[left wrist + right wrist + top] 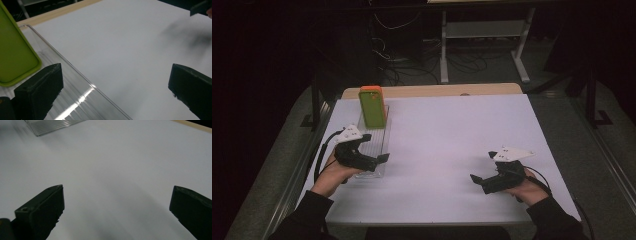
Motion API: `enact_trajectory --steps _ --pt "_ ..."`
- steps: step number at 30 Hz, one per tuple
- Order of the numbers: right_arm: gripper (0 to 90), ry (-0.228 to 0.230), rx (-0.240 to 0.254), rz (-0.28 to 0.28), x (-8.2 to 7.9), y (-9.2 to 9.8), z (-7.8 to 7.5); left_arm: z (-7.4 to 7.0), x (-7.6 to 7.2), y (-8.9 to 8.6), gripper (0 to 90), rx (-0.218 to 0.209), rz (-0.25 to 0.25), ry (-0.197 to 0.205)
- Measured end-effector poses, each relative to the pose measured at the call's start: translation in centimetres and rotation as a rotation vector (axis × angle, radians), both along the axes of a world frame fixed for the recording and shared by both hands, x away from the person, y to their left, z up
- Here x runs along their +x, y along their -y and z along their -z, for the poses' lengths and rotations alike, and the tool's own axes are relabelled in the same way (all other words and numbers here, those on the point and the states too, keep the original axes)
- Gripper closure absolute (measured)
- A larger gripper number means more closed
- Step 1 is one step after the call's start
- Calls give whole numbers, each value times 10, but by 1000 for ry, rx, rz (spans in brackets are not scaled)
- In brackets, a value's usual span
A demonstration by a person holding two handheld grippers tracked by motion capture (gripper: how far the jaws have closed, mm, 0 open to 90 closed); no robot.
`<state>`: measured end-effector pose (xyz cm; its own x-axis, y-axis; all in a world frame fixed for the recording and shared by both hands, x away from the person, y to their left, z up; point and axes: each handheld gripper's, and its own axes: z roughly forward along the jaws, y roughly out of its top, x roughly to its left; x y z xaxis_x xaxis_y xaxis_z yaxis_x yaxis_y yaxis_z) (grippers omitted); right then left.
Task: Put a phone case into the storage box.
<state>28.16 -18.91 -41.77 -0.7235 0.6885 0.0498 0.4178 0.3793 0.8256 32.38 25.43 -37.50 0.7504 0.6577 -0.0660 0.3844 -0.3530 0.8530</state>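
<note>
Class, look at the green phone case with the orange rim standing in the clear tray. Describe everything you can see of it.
The green phone case with the orange rim is a flat, round-cornered rectangle that looks like soft plastic or rubber. It stands near upright at the far end of the clear ribbed plastic tray, on the white table's left side. The left gripper is open above the tray's near end and does not touch the case.

A white surface (447, 150) with a pale wooden strip (432, 90) along its far edge stands on a grey floor (602, 165), and behind it (in deep shadow) a white-legged frame (484, 30) rises over a tangle of dark cables (412, 70).
</note>
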Motion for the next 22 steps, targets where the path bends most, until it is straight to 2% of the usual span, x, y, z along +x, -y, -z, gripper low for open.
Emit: enact_trajectory --steps 2,3,6,10,12,22 --pt "0 1 1 5 0 0 -1 4 -4 1 0 1 12 5" --pt "0 18 -2 2 1 1 -1 6 -6 1 0 5 20 4" --pt "0 10 3 7 0 1 -3 13 -11 3 0 29 28 8" --pt "0 24 8 15 1 3 -5 20 -15 4 0 32 37 -7" --pt "0 22 14 17 1 3 -6 22 -16 5 0 27 31 -17" --pt "0 26 8 5 1 2 -5 23 -15 2 0 32 33 -15"
